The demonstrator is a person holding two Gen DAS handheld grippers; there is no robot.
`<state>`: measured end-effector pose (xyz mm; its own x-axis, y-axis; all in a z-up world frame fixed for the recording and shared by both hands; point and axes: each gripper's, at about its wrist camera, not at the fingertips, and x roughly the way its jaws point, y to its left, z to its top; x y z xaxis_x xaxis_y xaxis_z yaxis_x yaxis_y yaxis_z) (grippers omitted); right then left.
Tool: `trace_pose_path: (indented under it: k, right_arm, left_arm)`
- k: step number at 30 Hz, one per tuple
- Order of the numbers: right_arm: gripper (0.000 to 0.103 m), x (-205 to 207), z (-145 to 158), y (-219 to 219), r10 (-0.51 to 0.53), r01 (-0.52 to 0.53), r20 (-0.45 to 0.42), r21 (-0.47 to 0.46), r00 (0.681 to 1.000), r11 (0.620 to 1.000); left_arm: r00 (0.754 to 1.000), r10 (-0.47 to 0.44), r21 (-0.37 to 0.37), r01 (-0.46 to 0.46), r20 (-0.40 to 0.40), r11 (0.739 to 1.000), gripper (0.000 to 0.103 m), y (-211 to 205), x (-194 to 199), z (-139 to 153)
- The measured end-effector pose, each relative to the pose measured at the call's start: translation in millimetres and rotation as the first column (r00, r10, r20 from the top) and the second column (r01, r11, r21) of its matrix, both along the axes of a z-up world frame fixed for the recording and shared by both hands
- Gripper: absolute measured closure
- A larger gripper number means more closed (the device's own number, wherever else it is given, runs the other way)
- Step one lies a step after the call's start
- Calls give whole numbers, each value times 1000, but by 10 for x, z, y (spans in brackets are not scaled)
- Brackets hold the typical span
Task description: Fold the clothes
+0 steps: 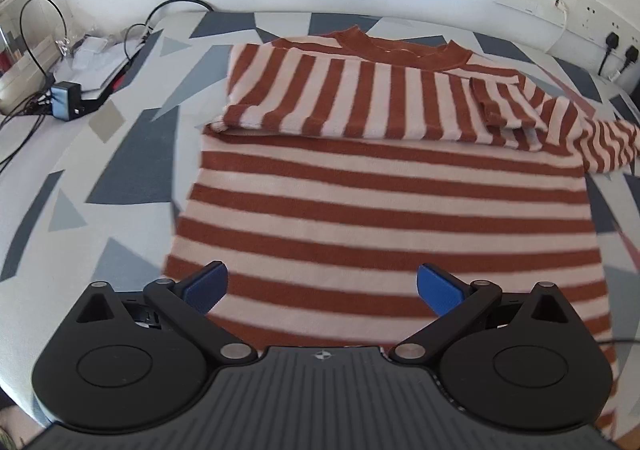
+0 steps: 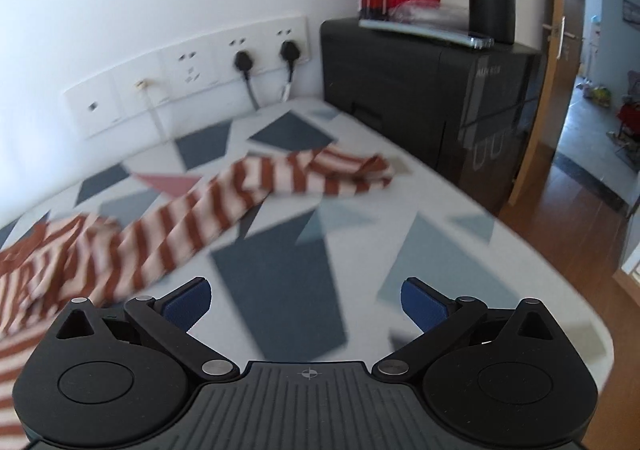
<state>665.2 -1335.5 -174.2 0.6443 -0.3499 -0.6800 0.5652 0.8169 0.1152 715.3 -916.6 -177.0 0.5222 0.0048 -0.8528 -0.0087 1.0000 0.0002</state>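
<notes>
The sweater (image 1: pixel 384 186) in front of you is a knit with rust-brown and pale pink stripes and a solid rust ribbed collar (image 1: pixel 404 48). It lies flat on the table (image 1: pixel 120 186), whose cover is white with grey, dark blue and pink geometric patches. Relative to the collar, the body spreads toward you with its stripes running side to side. One sleeve is folded across the chest just below the collar, so its stripes run up and down, and its cuff ends near the far shoulder. The other sleeve (image 2: pixel 248 186) stretches out away from the body, well apart from the collar, and lies loose and a little rumpled on the cover, its cuff bunched at the end. In your right wrist view the sleeve and the cover are blurred.

Your left gripper (image 1: pixel 322 288) hangs over the hem end of the body, the side farthest from the collar, with its blue pads (image 1: pixel 206 286) spread wide and nothing between them. Your right gripper (image 2: pixel 306 304) is also spread wide and holds nothing; it sits over bare cover beside the outstretched sleeve, with the cloth off to its left.

Beyond the collar the white wall carries a row of sockets (image 2: pixel 192 70) with two black plugs in them.
</notes>
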Motion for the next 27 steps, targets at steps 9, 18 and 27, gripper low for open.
trace_pose_path:
  k: [9, 18, 27]
  right_arm:
    - [9, 500, -327, -721, 42, -43, -11, -80, 999, 996]
    - [22, 736, -661, -1280, 72, -73, -17, -50, 997, 996]
    - [46, 858, -740, -1420, 150, -150, 5, -14, 989, 989]
  left_arm:
    - [999, 29, 15, -29, 15, 999, 0, -841, 408, -139]
    - [999, 36, 32, -35, -24, 999, 0, -1372, 521, -276]
    - [999, 24, 71, -21, -48, 997, 0, -1702, 536, -336]
